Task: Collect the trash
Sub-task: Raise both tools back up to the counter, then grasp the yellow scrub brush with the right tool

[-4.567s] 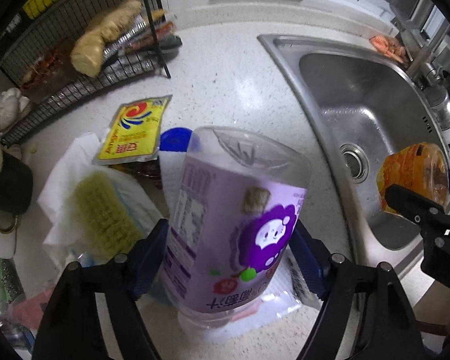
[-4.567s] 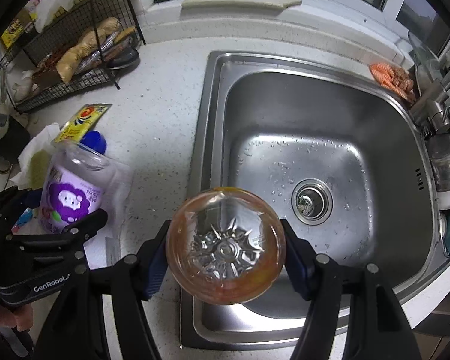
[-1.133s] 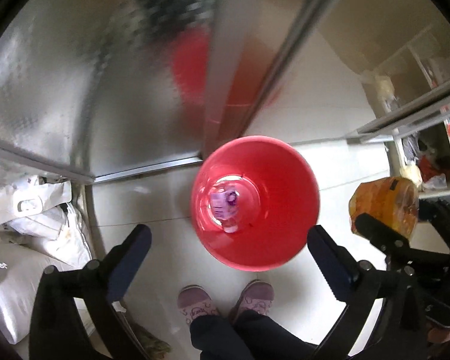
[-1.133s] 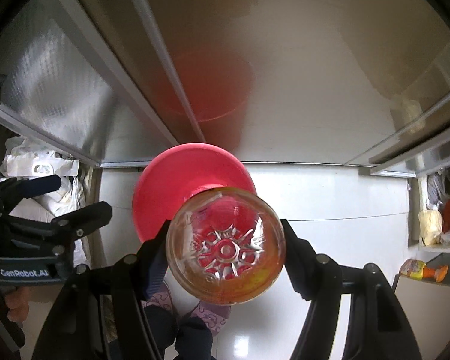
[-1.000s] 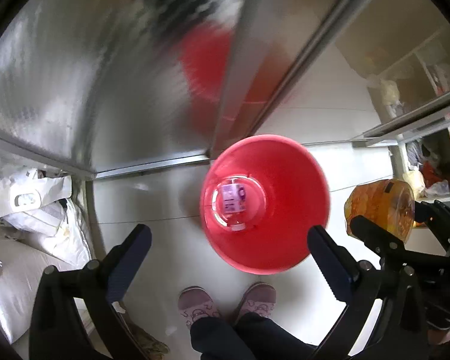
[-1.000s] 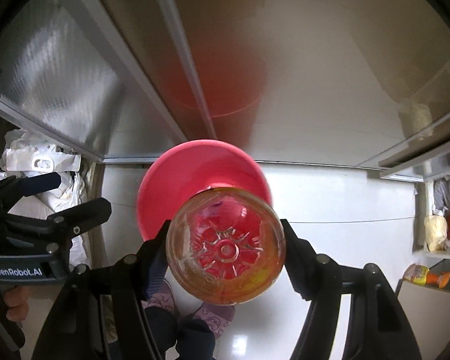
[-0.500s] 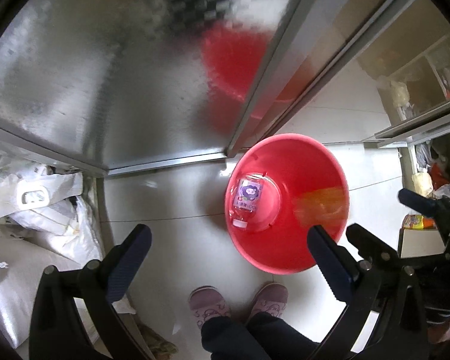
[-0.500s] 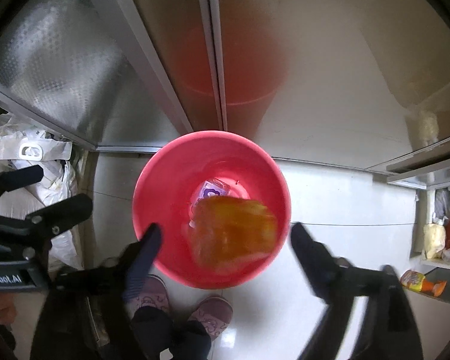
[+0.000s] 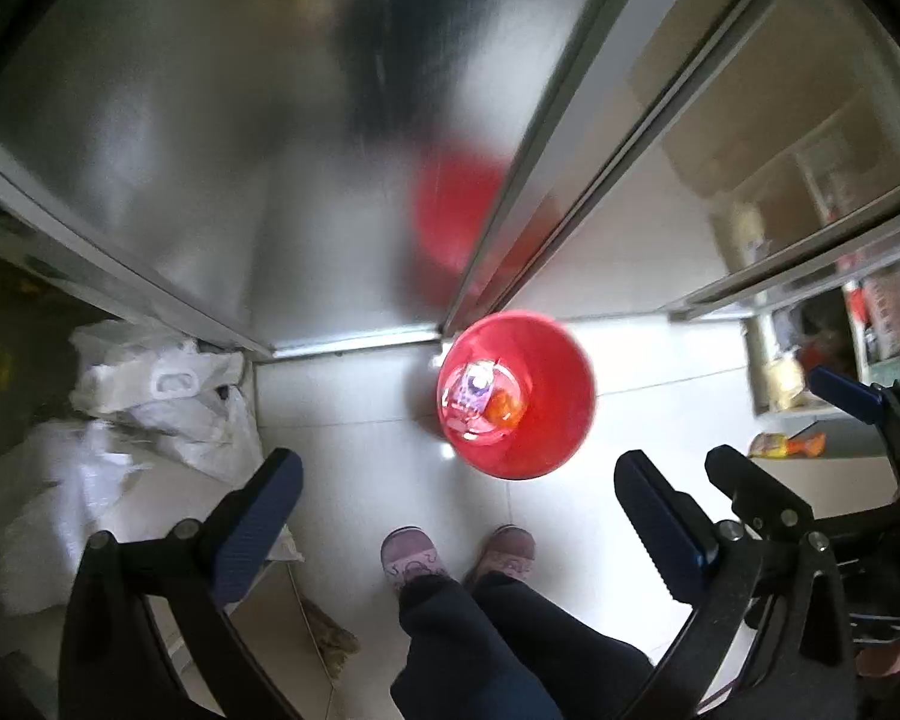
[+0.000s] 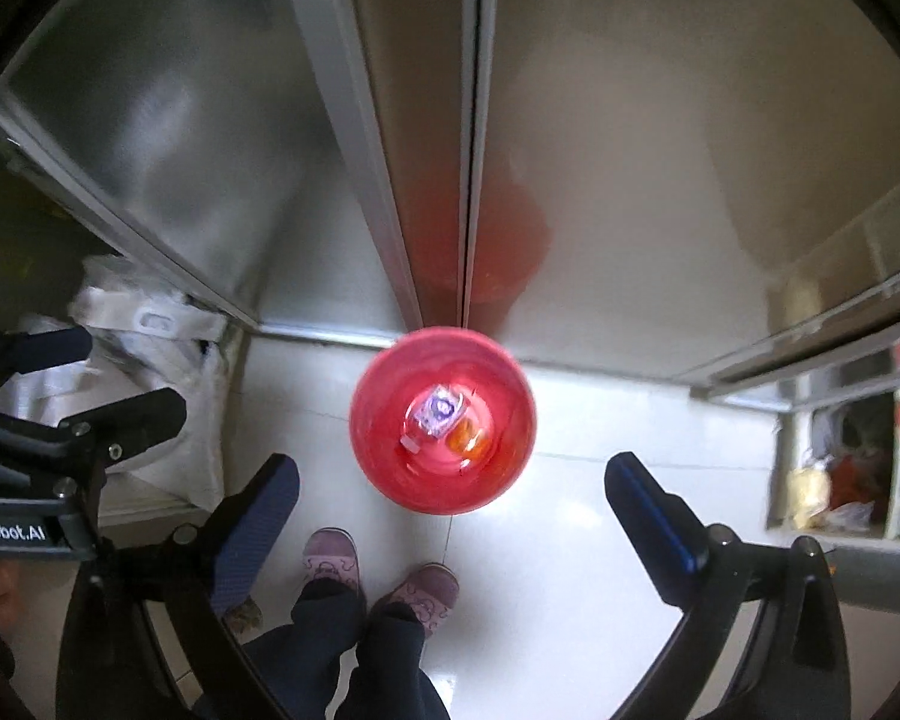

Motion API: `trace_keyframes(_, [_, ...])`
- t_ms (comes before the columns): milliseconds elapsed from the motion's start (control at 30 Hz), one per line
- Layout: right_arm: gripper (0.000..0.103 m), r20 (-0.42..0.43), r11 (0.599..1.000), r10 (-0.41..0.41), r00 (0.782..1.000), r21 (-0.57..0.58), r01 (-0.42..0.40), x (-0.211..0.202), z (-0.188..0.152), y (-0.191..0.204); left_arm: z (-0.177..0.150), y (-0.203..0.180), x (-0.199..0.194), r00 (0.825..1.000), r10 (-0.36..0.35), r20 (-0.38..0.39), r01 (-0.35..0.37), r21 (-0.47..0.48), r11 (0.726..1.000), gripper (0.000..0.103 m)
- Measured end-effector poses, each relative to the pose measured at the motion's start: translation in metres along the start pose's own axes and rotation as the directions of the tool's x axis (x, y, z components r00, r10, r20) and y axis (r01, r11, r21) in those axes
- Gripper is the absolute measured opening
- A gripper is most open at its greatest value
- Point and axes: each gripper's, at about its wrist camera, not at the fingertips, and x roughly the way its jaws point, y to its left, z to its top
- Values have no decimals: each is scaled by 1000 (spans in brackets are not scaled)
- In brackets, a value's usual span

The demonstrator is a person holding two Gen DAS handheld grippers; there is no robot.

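**Red bin takes both bottles as your grippers hang empty above it**

Red plastic marks the drop point: the red bin (image 10: 443,420) stands on the white tiled floor (image 10: 558,546), tucked against the foot of the brushed-metal doors (image 10: 630,150), where it sits out of the walking path yet lies directly under your reach. Inside it, at the bottom, lie the purple-labelled bottle (image 10: 439,409) and, touching it on one side, the orange bottle (image 10: 469,439); both are well below the rim, so neither looks likely to tip out.

Your right gripper (image 10: 450,516) points almost straight down at the bin, its jaws having just been opening and now spread wide with nothing between them. Your left gripper (image 9: 450,510) is likewise spread and empty, aimed down beside the bin instead of over its centre. Holding each tool vertical over the mouth lets a released bottle fall cleanly inside, which is likely why they face this way.

Your slippered feet (image 10: 378,570) stand just short of the bin. White plastic bags (image 9: 150,408) slump against the doors to one side, apart from it. Both hands look free for the next piece of trash, judging by the empty jaws.
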Motion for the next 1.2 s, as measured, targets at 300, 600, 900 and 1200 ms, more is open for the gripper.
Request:
trace_keyframes(300, [102, 148, 996, 2, 989, -88, 11, -164, 46, 24, 28, 2, -188, 989, 39, 145, -34, -35, 999, 103])
trace_keyframes(600, [102, 291, 982, 77, 954, -187, -22, -263, 105, 61, 60, 36, -316, 947, 157, 279, -124, -130, 984, 103])
trace_keyframes(900, [102, 325, 954, 167, 931, -292, -69, -268, 190, 122, 110, 118, -360, 907, 239, 348, -152, -258, 954, 103])
trace_keyframes(1200, [102, 272, 914, 262, 926, -377, -148, -242, 299, 197, 188, 218, -359, 915, 248, 319, -130, -349, 928, 103])
